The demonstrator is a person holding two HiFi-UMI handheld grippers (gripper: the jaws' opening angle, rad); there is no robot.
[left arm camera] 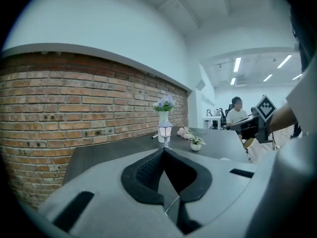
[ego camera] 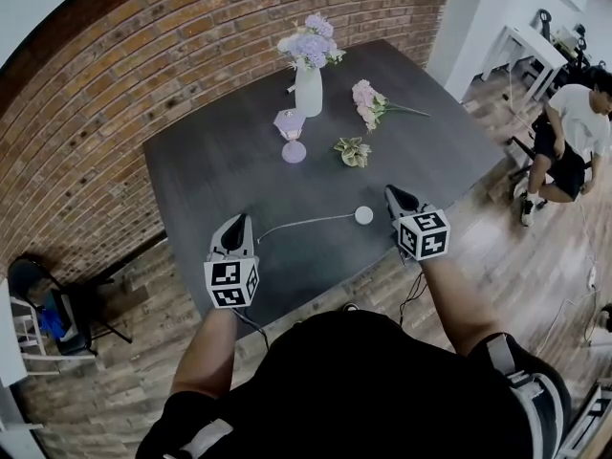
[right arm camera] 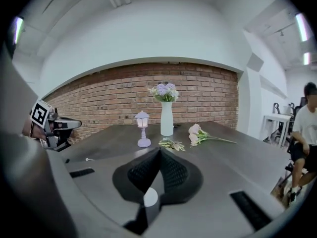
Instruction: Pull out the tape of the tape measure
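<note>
While the tape (ego camera: 298,224) crosses the table (ego camera: 215,165), vase (ego camera: 308,91) and lantern (ego camera: 292,135) stand beyond.

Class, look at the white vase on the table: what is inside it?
Lilac flowers stand out of the white vase; its opaque wall hides their stems and any water.

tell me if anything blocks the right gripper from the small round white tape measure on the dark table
Nothing visible does. The small round white tape measure lies on the dark grey table right beside the shut right gripper. The white vase and purple lantern stand well behind.
</note>
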